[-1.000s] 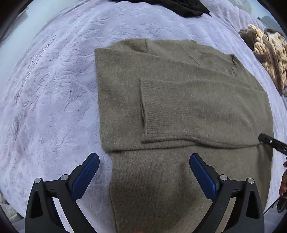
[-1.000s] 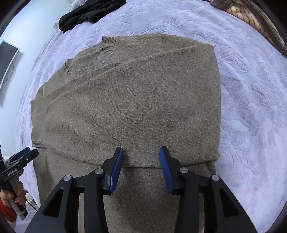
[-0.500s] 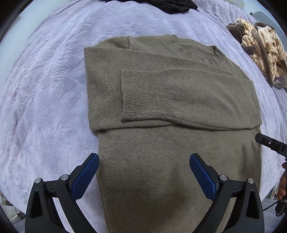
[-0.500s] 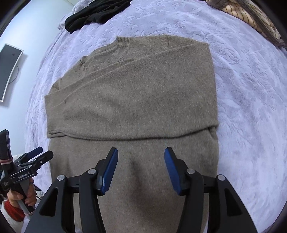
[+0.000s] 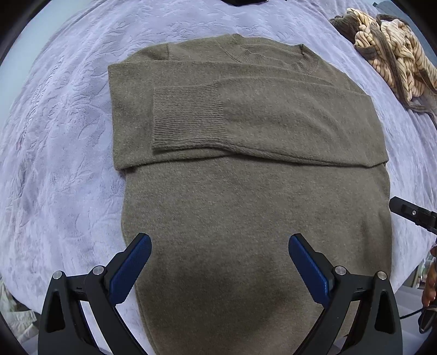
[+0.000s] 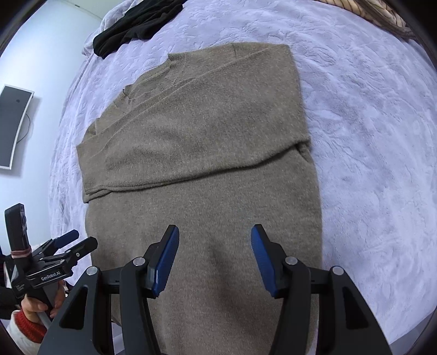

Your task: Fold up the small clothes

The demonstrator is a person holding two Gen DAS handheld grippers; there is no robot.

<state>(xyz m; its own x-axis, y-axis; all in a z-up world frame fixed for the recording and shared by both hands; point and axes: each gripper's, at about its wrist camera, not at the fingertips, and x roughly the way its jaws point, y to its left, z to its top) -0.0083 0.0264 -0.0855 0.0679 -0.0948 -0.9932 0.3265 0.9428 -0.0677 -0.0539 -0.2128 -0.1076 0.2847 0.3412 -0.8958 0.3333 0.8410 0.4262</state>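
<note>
An olive-brown knit sweater (image 5: 245,191) lies flat on the lavender bedspread (image 5: 60,163), both sleeves folded across its chest, one ribbed cuff (image 5: 188,117) on top. My left gripper (image 5: 220,243) hovers wide open above the sweater's lower body, nothing between its blue pads. The right gripper (image 6: 215,232) also hangs open over the lower half of the sweater (image 6: 207,153), empty. In the right wrist view the left gripper (image 6: 79,241) shows at the sweater's left edge, held by a hand. A tip of the right gripper's finger (image 5: 409,211) shows at the right edge of the left wrist view.
A black garment (image 6: 133,24) lies at the far end of the bed. A striped cream-and-brown garment (image 5: 393,62) is bunched at the far right. A dark wall-mounted panel (image 6: 12,125) hangs beyond the bed's left side. The bed's near edge runs just under both grippers.
Both grippers drew back toward the sweater's hem and rose, so more of the sweater shows. The right gripper's jaws widened. The sweater itself has not moved.
</note>
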